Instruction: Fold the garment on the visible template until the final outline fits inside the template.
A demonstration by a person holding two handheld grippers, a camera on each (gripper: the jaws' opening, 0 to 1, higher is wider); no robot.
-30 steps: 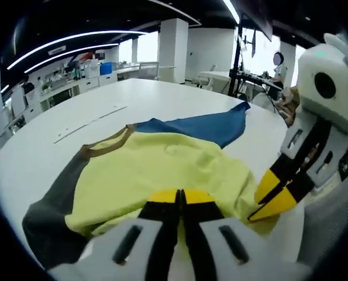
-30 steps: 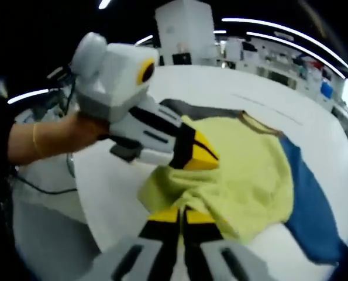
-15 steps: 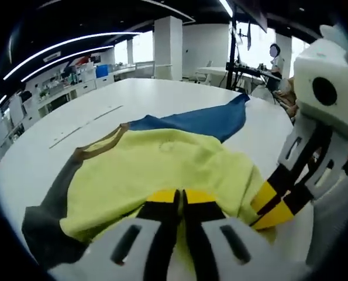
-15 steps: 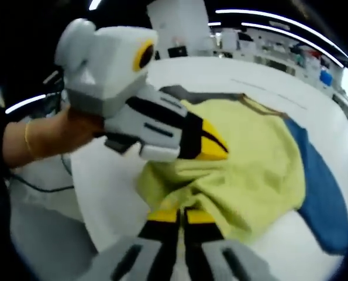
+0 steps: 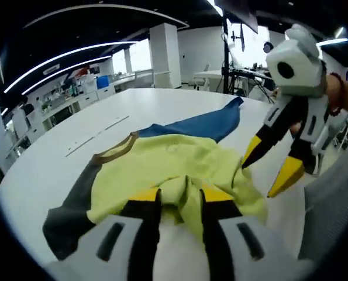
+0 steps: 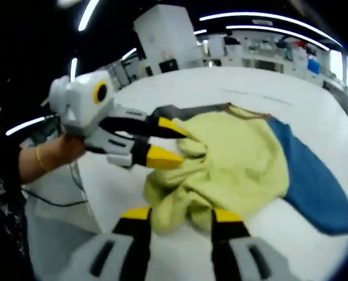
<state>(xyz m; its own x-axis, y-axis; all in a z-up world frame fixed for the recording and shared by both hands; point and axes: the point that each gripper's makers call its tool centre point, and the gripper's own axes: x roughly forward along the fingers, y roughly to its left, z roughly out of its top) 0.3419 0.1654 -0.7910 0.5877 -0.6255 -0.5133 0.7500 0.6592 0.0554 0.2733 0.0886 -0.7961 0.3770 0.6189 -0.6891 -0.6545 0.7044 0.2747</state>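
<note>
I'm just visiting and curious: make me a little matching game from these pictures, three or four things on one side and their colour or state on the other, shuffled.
Things:
1. left sleeve of the garment
2. right sleeve of the garment
3. garment body
4. left gripper

Colour or state:
a. blue
b. open, jaws apart
c. dark grey
d. yellow-green, bunched near the grippers

Pairs: 1-c, 2-a, 3-d, 4-b

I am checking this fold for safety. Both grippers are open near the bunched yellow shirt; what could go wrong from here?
1. The yellow shirt lies bunched at its near edge, so the fold may set crooked, probably with creases.
2. The left gripper and right gripper stand open close together over the bunch and could collide when regrasping.
3. The blue sleeve reaches toward the white table edge and might slide off.
</note>
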